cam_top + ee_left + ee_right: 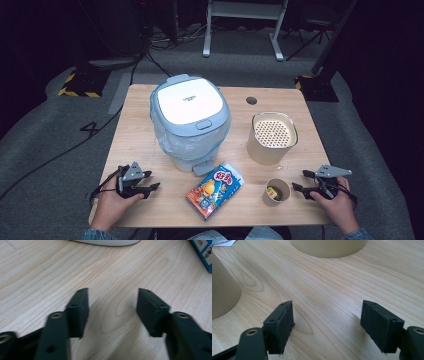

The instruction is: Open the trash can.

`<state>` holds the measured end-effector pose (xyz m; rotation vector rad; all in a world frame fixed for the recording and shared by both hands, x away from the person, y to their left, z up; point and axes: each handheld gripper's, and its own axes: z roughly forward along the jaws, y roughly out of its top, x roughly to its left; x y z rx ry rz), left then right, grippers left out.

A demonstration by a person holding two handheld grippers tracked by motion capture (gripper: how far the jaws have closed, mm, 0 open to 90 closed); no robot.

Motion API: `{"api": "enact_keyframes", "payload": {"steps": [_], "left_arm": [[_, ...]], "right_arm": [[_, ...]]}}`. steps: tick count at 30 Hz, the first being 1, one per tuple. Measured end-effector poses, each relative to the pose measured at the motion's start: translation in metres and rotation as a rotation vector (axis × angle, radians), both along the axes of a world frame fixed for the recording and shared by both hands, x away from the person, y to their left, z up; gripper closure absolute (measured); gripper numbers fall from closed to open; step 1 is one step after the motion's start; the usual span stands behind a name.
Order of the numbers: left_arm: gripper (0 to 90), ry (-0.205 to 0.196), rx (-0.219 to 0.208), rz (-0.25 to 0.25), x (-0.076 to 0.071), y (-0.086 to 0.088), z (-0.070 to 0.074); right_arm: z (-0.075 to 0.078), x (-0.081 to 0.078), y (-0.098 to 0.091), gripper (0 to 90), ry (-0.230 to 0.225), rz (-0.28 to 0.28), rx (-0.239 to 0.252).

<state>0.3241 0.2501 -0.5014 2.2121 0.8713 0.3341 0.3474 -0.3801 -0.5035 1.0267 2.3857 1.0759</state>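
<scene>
A lidded bin [191, 120] stands mid-table, a tall paper tub [271, 138] to its right. Near the front edge lie a snack packet [215, 190] and a small cup [276, 191]. The left gripper [153, 181] and right gripper [299, 180] rest at the front corners, jaws apart, holding nothing.

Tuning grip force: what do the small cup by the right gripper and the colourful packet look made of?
Small tan cup: looks like paper or card, matte, plain tapered wall with a rolled rim. Colourful flat snack packet: probably printed plastic film or thin carton; glossy blue-edged print. Which of the two it is cannot be told from here.
</scene>
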Motion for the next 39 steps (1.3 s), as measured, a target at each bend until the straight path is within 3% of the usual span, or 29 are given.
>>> {"api": "enact_keyframes", "payload": {"steps": [2, 4, 6, 8, 9, 13, 15, 16, 19, 21, 24, 26, 27, 31, 36, 39], "left_arm": [[64.2, 0.037, 0.03, 0.019, 0.0, 0.001, 0.006], [67.0, 0.012, 0.05, 0.013, -0.004, 0.001, 0.013], [67.9, -0.008, 0.011, 0.015, -0.008, 0.0, 0.022], [69.9, -0.014, 0.001, 0.015, -0.011, -0.001, 0.027], [70.0, -0.029, -0.017, 0.008, -0.016, -0.002, 0.037], [69.4, 0.02, -0.079, -0.014, -0.026, -0.007, 0.057], [66.9, 0.017, -0.089, -0.028, -0.027, -0.007, 0.063], [67.2, -0.009, -0.107, -0.036, -0.029, -0.009, 0.076], [71.0, -0.014, -0.15, -0.038, -0.03, -0.01, 0.088], [71.5, -0.037, -0.183, -0.049, -0.031, -0.013, 0.106], [70.0, -0.052, -0.188, -0.054, -0.031, -0.016, 0.117], [70.0, -0.083, -0.19, -0.062, -0.028, -0.02, 0.134], [69.8, -0.083, -0.19, -0.062, -0.028, -0.02, 0.134], [70.9, -0.121, -0.191, -0.117, -0.024, -0.03, 0.16], [71.0, -0.136, -0.227, -0.136, -0.017, -0.038, 0.173], [72.1, -0.165, -0.25, -0.151, -0.008, -0.044, 0.187]], "right_arm": [[0.0, 0.0, 0.0, 26.7, 0.0, 0.0, 0.002], [0.0, 0.0, 0.0, 26.8, 0.001, 0.0, 0.002], [0.0, 0.0, 0.0, 26.8, 0.001, 0.0, 0.002], [0.0, 0.0, 0.0, 26.8, 0.001, 0.0, 0.002], [0.0, 0.0, 0.0, 26.8, 0.001, 0.0, 0.002], [0.0, 0.0, 0.0, 26.8, 0.001, 0.0, 0.002], [0.0, 0.0, 0.0, 26.8, 0.001, 0.0, 0.002], [0.0, 0.0, 0.0, 26.8, 0.001, -0.001, 0.003], [0.0, 0.0, 0.0, 26.8, 0.0, 0.0, 0.002], [0.0, 0.0, -0.001, 27.0, 0.004, 0.0, 0.004], [0.0, 0.0, -0.002, 30.0, 0.001, 0.003, 0.004], [0.0, 0.001, -0.004, 33.1, -0.004, 0.004, 0.006], [0.0, 0.001, -0.004, 33.1, -0.004, 0.004, 0.006], [0.0, 0.001, -0.005, 35.2, -0.005, 0.0, 0.009], [0.0, 0.001, -0.005, 37.7, -0.006, 0.002, 0.011], [0.001, -0.001, -0.005, 44.8, -0.01, 0.02, 0.016]]}}
